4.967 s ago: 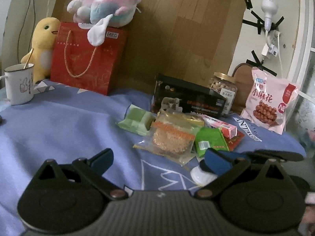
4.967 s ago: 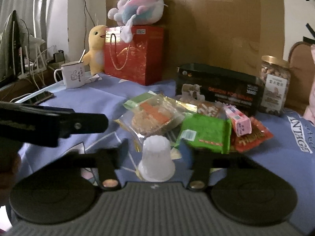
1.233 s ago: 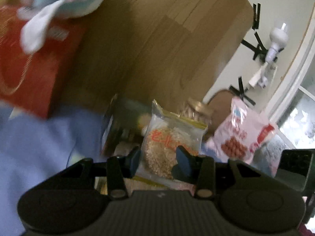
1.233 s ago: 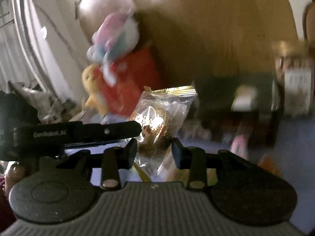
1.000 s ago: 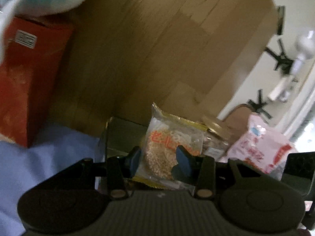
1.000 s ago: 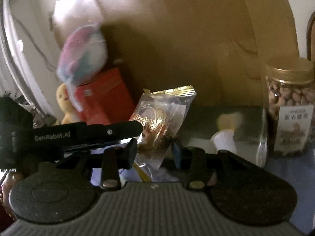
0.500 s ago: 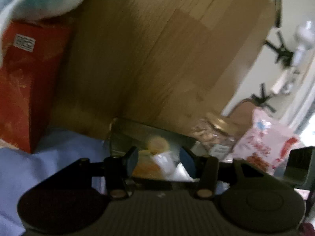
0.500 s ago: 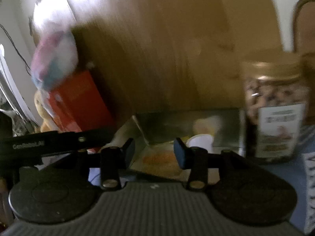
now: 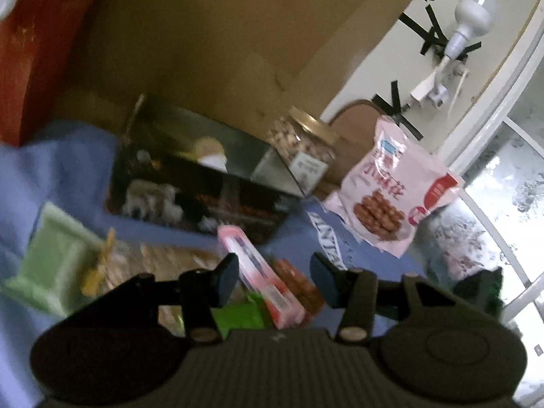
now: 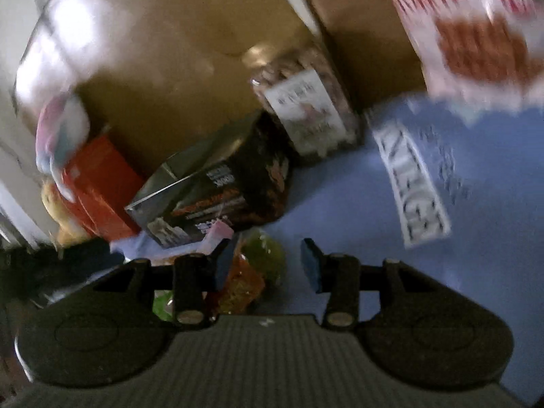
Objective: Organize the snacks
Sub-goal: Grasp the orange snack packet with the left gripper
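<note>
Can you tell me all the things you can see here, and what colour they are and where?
black box: 1, black with silvery inside, back middle of the cloth, open at the top
white cup: 1, white with a yellowish top, inside the box
nut jar: 1, clear with gold lid, right of the box
pink bag: 1, pink and white, right of the jar
pink pack: 1, pink, long, in front of the box
green packet: 1, bright green, nearest the left tool
pale green pack: 1, pale green, far left
red gift bag: 1, red, back left
blue cloth: 1, blue, under everything
left tool: 1, black, open, empty
right tool: 1, black, open, empty
</note>
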Available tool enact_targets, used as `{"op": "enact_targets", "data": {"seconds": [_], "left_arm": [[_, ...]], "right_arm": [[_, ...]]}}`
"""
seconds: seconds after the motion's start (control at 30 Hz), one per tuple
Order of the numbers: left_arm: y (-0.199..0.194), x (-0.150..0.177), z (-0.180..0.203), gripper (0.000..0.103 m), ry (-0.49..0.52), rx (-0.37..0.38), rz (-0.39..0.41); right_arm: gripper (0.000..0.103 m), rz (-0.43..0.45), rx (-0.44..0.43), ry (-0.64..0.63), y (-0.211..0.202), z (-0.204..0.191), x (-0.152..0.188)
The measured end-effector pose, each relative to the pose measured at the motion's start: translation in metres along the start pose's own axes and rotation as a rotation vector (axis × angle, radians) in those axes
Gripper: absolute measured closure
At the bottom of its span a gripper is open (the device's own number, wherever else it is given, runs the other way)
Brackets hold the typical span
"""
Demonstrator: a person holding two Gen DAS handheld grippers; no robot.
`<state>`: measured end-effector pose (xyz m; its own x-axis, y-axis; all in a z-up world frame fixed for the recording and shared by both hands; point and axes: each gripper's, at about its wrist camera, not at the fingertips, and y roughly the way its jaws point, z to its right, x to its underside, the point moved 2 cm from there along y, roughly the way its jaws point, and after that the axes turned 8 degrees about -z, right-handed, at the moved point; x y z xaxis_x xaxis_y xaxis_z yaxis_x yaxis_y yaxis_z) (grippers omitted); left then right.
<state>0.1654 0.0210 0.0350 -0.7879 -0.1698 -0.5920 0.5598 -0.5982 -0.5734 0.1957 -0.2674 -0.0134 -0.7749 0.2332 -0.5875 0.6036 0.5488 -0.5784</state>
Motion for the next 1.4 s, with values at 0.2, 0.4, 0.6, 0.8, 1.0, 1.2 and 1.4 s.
{"op": "enact_targets", "data": {"seconds": [0.2, 0.4, 0.6, 0.8, 1.0, 1.2, 1.4], "left_arm": [[-0.006, 0.022, 0.012, 0.056, -0.003, -0.004, -0.022], [0.008, 0.043, 0.035, 0.056, 0.027, 0.054, -0.087], [0.047, 0.073, 0.063, 0.055, 0.066, 0.078, -0.221], [0.035, 0.093, 0.049, 0.045, -0.003, 0.066, -0.226], [0.039, 0.101, 0.031, 0.047, -0.125, 0.161, -0.205], [0.049, 0.094, 0.034, 0.052, -0.15, 0.217, -0.209], [0.036, 0.068, 0.047, 0.052, -0.08, 0.252, -0.128]], "right_arm": [[0.092, -0.085, -0.119, 0.08, 0.015, 0.002, 0.013], [0.091, -0.033, -0.093, 0.134, -0.043, 0.032, 0.047], [0.086, -0.057, -0.108, 0.156, -0.062, 0.047, 0.078], [0.074, -0.069, -0.184, 0.163, -0.064, 0.053, 0.077], [0.088, -0.109, -0.244, 0.128, -0.052, 0.049, 0.078], [0.093, -0.14, -0.376, 0.344, -0.045, 0.071, 0.074], [0.093, -0.133, -0.456, 0.38, -0.049, 0.055, 0.047]]}}
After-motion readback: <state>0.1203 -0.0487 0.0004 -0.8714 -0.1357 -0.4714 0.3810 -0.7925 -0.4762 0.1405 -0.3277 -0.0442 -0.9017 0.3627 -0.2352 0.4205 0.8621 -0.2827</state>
